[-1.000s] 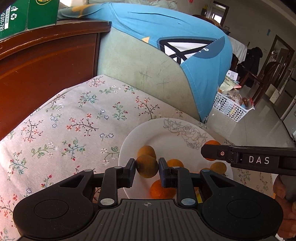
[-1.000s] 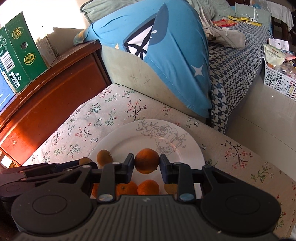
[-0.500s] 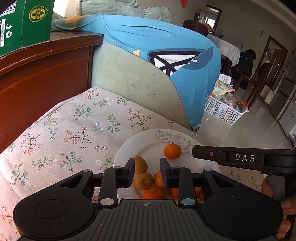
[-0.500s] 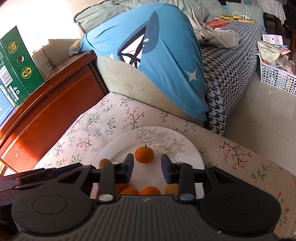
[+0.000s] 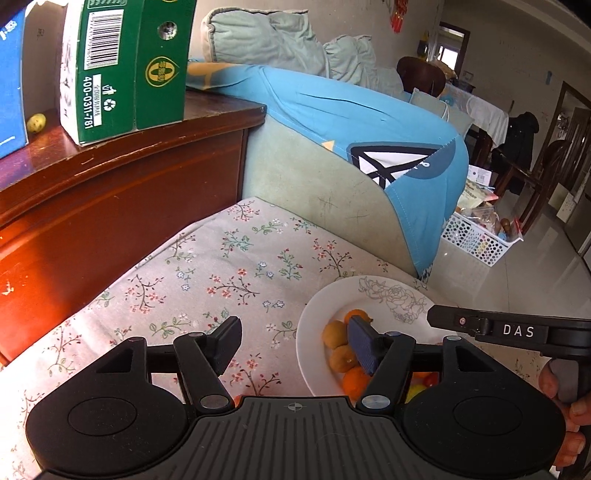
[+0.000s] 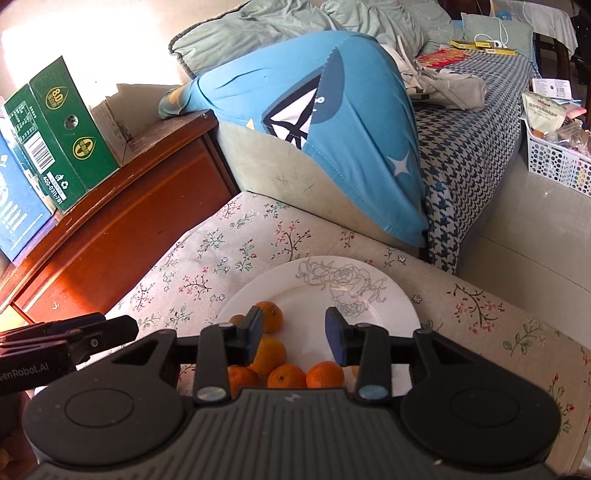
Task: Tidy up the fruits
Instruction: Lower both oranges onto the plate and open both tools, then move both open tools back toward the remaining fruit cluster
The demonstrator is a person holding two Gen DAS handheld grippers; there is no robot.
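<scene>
Up front in the left wrist view, the left gripper (image 5: 293,341) is opening, jaws empty above the floral cloth (image 5: 236,266); fruits (image 5: 341,356) lie on the white plate (image 5: 384,295). Over in the right wrist view, the right gripper (image 6: 293,332) is opening, nothing between its jaws, above oranges (image 6: 271,354) on that plate.

You get bright daylight from the upper left, glare washing out the wall (image 6: 55,33); fisheye bends edges, focus stays sharp.
</scene>
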